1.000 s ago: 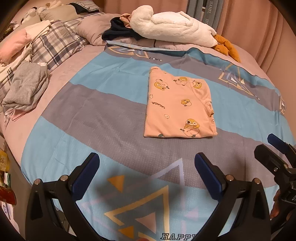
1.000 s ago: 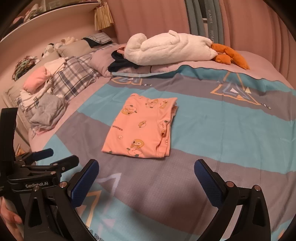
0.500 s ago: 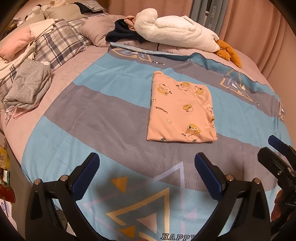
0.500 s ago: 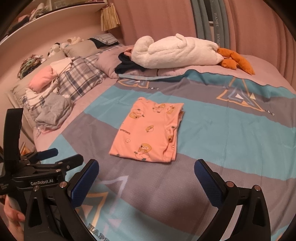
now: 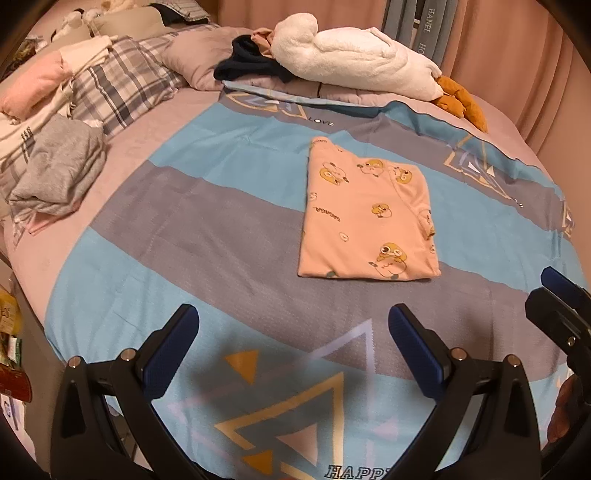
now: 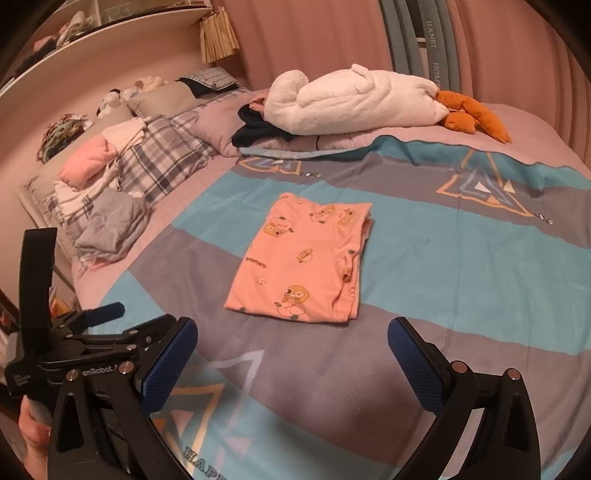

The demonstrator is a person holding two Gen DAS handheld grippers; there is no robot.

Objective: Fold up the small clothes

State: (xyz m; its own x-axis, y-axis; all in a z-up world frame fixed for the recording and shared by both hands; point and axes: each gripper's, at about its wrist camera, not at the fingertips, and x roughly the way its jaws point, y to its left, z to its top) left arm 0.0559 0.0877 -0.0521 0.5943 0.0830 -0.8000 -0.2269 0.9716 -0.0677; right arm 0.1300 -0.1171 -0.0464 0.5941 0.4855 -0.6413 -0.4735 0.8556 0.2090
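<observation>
A small pink garment with yellow cartoon prints [image 5: 365, 218] lies folded into a flat rectangle on the blue and grey bedspread [image 5: 207, 221]. It also shows in the right wrist view [image 6: 303, 258]. My left gripper [image 5: 293, 343] is open and empty, held above the bedspread short of the garment's near edge. My right gripper [image 6: 291, 354] is open and empty, also short of the garment. The right gripper shows at the right edge of the left wrist view [image 5: 561, 306], and the left gripper at the left of the right wrist view [image 6: 92, 332].
A white plush goose [image 5: 354, 55] with orange feet lies on pillows at the bed's head, beside dark clothes [image 5: 247, 66]. A grey folded pile [image 5: 59, 173], plaid bedding [image 5: 125, 88] and pink clothes [image 5: 33, 85] lie along the left side. Curtains [image 6: 314, 33] hang behind.
Both grippers have drawn back and shifted slightly, so the folded garment sits a little farther off in both views. The garment has not moved. Both grippers stay open.
</observation>
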